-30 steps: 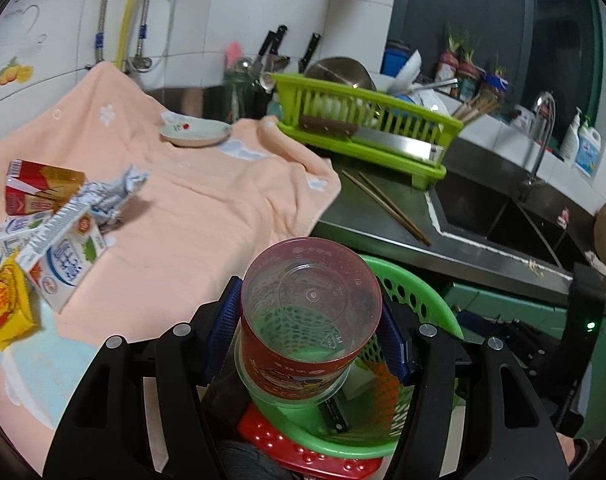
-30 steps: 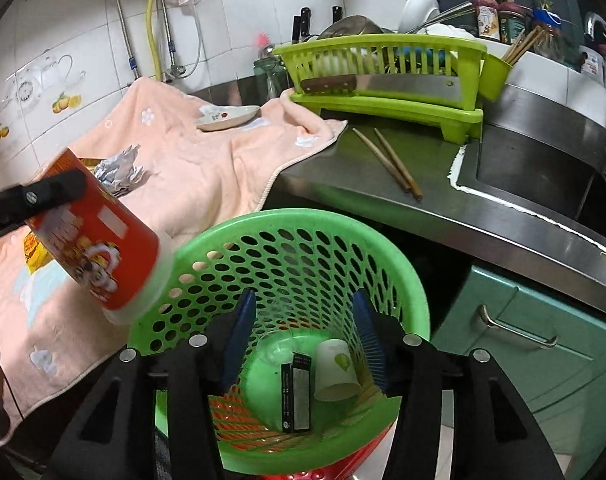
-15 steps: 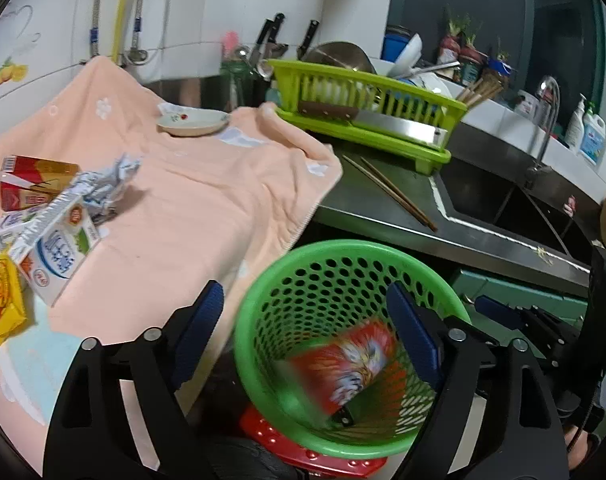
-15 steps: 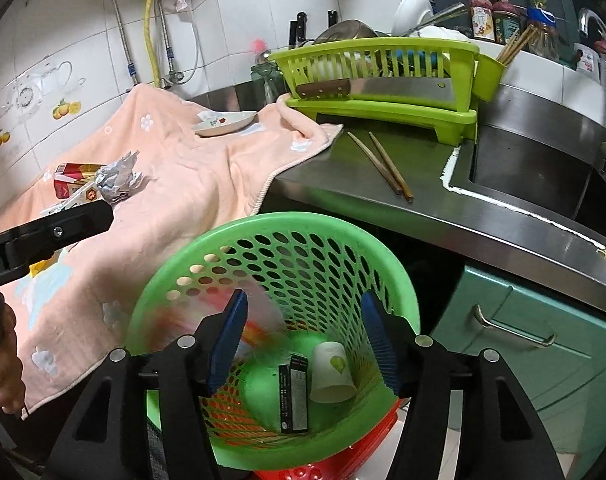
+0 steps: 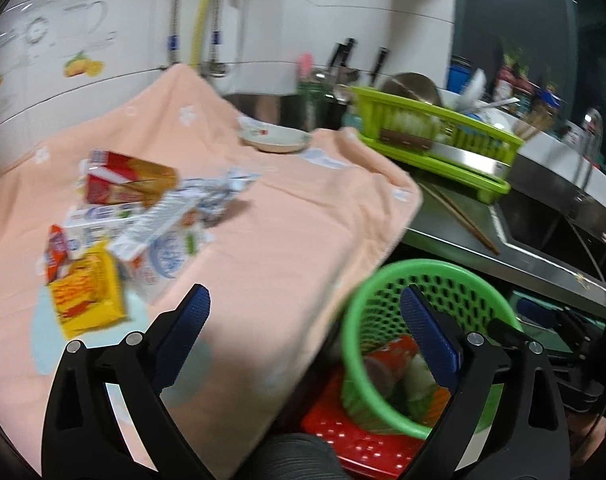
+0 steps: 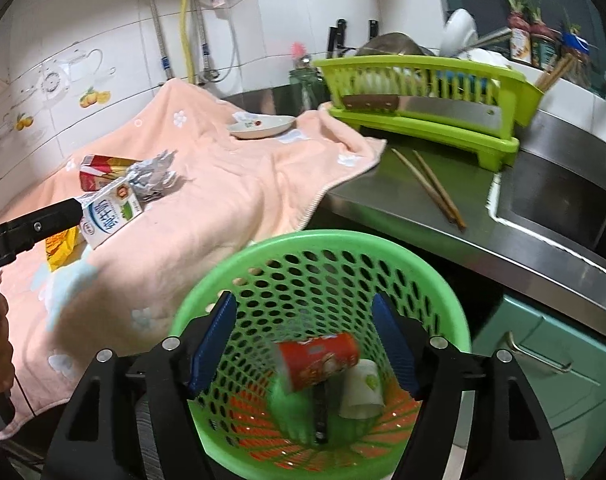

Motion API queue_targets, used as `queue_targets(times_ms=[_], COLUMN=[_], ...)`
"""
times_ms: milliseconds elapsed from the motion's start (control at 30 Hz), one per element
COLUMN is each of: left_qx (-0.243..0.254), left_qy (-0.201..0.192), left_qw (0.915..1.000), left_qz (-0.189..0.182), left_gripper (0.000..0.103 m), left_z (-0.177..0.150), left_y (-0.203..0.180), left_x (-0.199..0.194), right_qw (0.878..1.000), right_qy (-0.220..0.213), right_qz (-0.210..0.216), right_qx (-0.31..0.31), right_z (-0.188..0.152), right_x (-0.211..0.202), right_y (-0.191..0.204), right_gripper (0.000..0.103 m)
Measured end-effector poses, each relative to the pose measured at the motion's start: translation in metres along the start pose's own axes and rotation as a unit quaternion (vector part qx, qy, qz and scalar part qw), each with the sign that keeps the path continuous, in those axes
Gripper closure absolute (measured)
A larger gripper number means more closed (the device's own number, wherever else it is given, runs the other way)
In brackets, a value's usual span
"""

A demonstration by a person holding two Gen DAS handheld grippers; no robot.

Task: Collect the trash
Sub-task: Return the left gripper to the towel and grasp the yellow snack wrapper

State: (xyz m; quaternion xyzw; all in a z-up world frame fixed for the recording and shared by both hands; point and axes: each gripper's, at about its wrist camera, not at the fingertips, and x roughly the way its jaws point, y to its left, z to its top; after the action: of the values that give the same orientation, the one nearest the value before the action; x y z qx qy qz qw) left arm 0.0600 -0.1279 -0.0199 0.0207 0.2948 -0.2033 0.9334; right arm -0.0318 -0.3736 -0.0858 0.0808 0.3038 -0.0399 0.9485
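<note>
Towel-covered surface (image 5: 287, 216) holds cartons (image 5: 155, 236) at ten o'clock; my left fingers (image 5: 187, 320) and right fingers (image 6: 219, 344) are opening, empty, over the basket (image 6: 315, 248) catching trash.

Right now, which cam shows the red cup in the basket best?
Right wrist: it looks down into the green basket, red cup whole on its side. Left wrist shows only a blurred sliver of it behind the rim.

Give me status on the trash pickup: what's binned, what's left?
Binned: red cup, white paper cup and a dark stick-shaped item lie in the green basket. In hand: nothing; left gripper and right gripper jaws are opening, empty. Left: cartons, crumpled foil and yellow packet on the peach towel.
</note>
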Motion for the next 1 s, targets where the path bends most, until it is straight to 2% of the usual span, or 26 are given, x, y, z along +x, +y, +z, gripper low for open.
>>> queue_targets(times_ms=[300,433,600,700,900,1000], left_qx=[-0.058,-0.094,-0.12,-0.132,-0.14,-0.155], left_qy=[-0.012,-0.011,0.001,0.013,0.034,0.047], left_qw=[0.9942,0.9887,0.9842,0.9836,0.9849,0.9843], left_qz=[0.09,0.117,0.13,0.122,0.096,0.07], left_gripper=[0.008,0.008,0.01,0.016,0.021,0.025], left_z=[0.005,0.004,0.003,0.0,-0.007,-0.01], left_y=[0.089,0.133,0.172,0.192,0.21,0.218], left_x=[-0.013,-0.014,-0.008,0.0,0.019,0.032], right_qw=[0.999,0.998,0.996,0.994,0.991,0.99], right_qy=[-0.003,-0.001,0.001,0.0,0.001,0.003], right_qz=[0.033,0.052,0.072,0.082,0.096,0.099], right_qx=[-0.027,-0.04,-0.06,-0.071,-0.09,-0.096], right_z=[0.016,0.023,0.028,0.031,0.038,0.039], right_x=[0.011,0.018,0.025,0.027,0.033,0.036], right_y=[0.037,0.057,0.084,0.097,0.12,0.128], right_gripper=[0.03,0.03,0.03,0.03,0.03,0.03])
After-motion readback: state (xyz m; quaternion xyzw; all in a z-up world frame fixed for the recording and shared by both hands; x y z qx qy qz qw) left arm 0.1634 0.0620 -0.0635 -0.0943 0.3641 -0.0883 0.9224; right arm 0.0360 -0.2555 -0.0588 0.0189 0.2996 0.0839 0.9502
